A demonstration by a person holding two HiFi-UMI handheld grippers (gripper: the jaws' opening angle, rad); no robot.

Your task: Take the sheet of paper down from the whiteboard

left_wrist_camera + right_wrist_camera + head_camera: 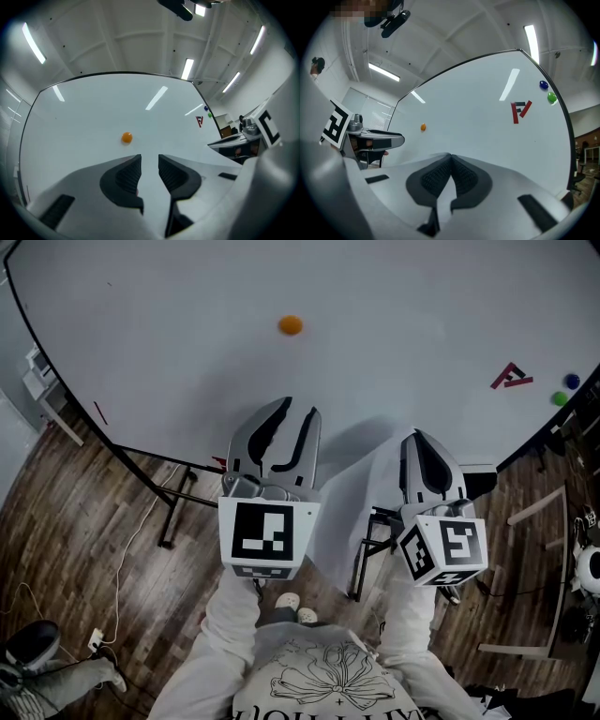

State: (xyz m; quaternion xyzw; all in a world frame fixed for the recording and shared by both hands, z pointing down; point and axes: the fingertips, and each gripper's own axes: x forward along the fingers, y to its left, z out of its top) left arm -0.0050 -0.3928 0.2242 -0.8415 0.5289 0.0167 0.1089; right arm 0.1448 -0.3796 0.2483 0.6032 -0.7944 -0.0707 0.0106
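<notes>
Sheet of paper (349,512): below whiteboard (187,334) edge, pinched in right gripper (418,439); left gripper (295,411) spread, empty. Removal apparently complete.

Top of whiteboard (187,334) cut off at edge, sheet of paper (347,507) partly behind right hand-held gripper (418,437)

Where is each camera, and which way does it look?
Head view: on the person's head, looking down at the whiteboard; shows left gripper, right gripper, shirt.
Left gripper view: on that gripper, facing the whiteboard; shows its open jaws.
Right gripper view: on that gripper, facing the whiteboard; shows its jaws shut on the sheet of paper.
Shared: all three see the orange magnet.
</notes>
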